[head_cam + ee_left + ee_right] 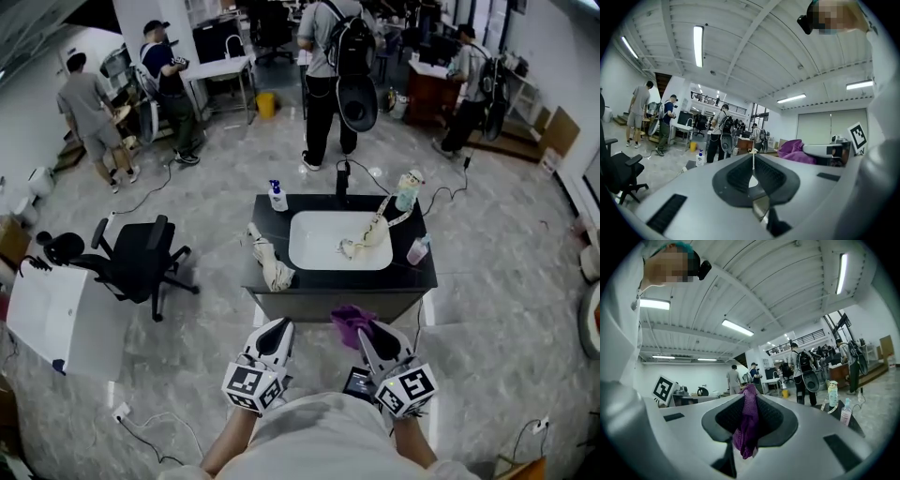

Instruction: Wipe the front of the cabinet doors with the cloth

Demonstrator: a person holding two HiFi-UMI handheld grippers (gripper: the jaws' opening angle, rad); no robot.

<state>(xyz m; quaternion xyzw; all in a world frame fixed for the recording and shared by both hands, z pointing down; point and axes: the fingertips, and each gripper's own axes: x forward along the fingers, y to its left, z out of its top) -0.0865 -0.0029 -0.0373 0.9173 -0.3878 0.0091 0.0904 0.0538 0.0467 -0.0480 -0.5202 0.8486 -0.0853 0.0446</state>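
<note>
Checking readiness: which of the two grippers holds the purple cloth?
The right gripper: its jaws clamp the purple cloth, while the left gripper has its jaws shut on nothing.

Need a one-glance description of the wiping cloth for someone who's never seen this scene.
Find the black-topped sink cabinet in the middle of the floor. At its near edge, the right gripper is clamped on a bunched purple cloth. The off-white cloth draped over the counter's left edge is not it.
</note>
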